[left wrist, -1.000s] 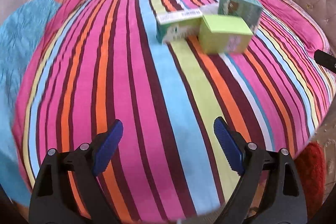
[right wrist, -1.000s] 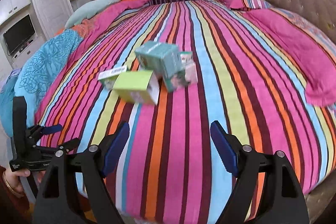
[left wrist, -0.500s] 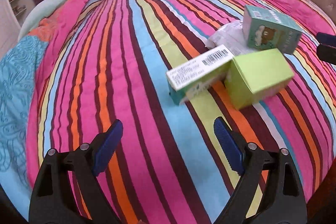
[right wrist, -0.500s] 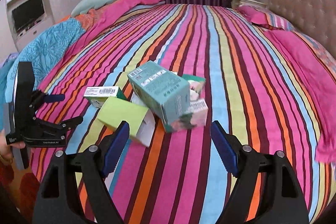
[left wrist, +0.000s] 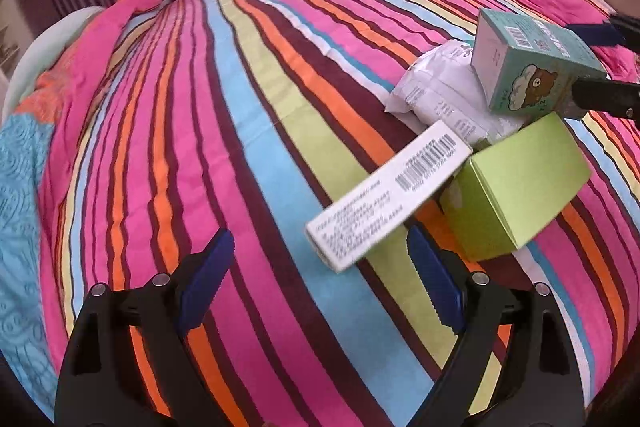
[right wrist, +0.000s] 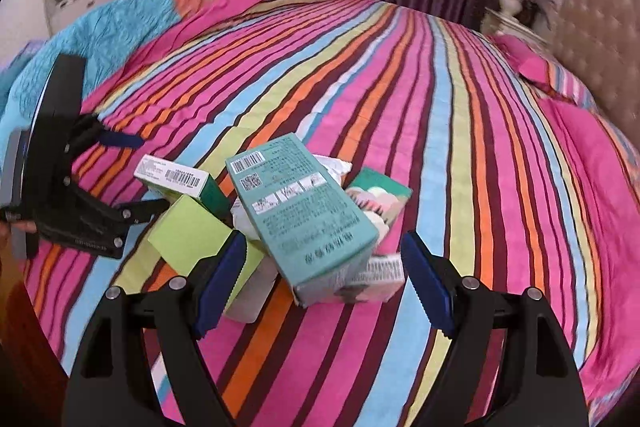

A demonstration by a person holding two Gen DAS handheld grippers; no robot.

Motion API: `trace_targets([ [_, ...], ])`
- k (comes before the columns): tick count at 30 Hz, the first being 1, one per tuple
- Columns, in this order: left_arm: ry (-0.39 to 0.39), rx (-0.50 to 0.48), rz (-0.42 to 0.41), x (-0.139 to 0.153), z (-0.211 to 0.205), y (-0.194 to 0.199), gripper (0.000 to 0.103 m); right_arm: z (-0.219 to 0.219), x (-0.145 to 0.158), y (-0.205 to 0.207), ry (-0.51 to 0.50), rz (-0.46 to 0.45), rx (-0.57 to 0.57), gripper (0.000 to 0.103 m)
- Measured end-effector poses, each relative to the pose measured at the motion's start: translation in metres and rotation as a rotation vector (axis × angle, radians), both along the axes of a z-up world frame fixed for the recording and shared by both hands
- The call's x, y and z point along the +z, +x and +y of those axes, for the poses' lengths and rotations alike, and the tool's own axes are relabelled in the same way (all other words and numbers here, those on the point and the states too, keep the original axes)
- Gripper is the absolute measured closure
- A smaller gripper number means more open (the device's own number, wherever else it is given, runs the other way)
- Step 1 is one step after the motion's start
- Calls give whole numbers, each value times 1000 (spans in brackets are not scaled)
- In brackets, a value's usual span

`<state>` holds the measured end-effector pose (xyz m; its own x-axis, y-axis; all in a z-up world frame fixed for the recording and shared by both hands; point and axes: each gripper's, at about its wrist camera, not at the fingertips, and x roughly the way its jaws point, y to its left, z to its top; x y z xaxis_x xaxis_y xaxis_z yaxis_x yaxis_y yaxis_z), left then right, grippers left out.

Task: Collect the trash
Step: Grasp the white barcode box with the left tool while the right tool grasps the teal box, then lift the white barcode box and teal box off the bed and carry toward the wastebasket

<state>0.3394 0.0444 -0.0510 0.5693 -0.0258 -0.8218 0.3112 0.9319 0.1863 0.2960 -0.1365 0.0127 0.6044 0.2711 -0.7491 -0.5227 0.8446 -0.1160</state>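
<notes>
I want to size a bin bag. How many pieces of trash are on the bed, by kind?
Cardboard boxes: 4 – teal box, lime green box, white barcode box, small box with a green scene.
White plastic wrappers: 1.
Total: 5

Both claws are black plastic frames with triangular cut-outs and round silver rivets. The left claw [left wrist: 320, 279] and right claw [right wrist: 322, 285] carry dark blue pads [left wrist: 206, 281] with saw-toothed inner edges. Small white lettering marks the left claw's side.
</notes>
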Motion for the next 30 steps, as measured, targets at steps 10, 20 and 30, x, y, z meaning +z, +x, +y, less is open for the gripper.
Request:
trace_targets([
  [10,13,-89,35,-6,-15,21,17,17,-6,25,-57,13,81,28],
  [20,-225,15,115,-8,-7,37,57,14,-17,38,48,99,-9,43],
  [30,-276,74,102,-9,-7,25,76,-5,-7,27,175,84,-134,54],
])
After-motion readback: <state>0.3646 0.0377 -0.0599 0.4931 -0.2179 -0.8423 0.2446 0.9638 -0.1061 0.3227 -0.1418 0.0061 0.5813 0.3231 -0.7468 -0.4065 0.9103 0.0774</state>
